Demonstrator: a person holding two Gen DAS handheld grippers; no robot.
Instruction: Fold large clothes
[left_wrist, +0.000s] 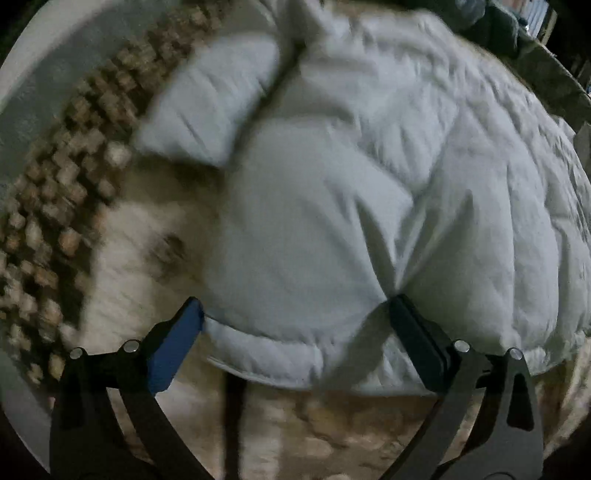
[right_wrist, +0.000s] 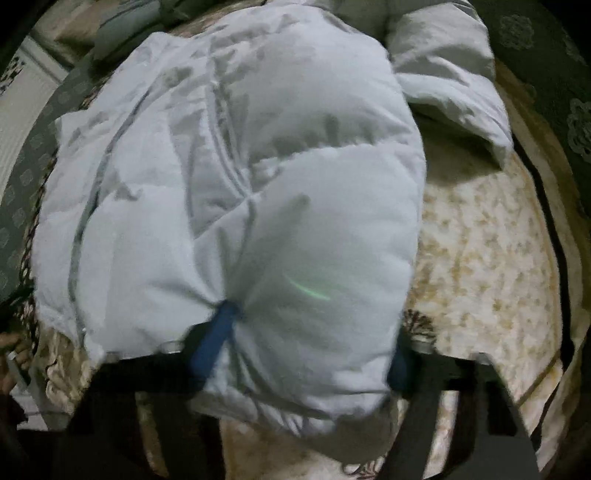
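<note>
A big white padded jacket lies spread over a bed with a cream floral bedspread, filling the middle of both views. One sleeve sticks out toward the upper left of the left view, above a brown checked patch of bedding.

The left claw sits at the bottom of its view with its fingers spread wide. The hem of the jacket bulges between them; the right finger presses into a crease of the cloth, but the claw has not closed on anything.

The right claw is at the bottom centre of its view, also spread wide, with a thick puffed fold of the jacket bunched between the fingers. The blue-padded finger digs into a pucker in the cloth. Motion blur makes it hard to tell whether this is a firm hold or only contact.

The jacket looks light, soft and springy, with a smooth shell that could slide. Its filling will likely puff back after a fold, so it should be pressed down. The stitched hem and quilting seams look like the best places to pinch, where the cloth is thinnest.
</note>
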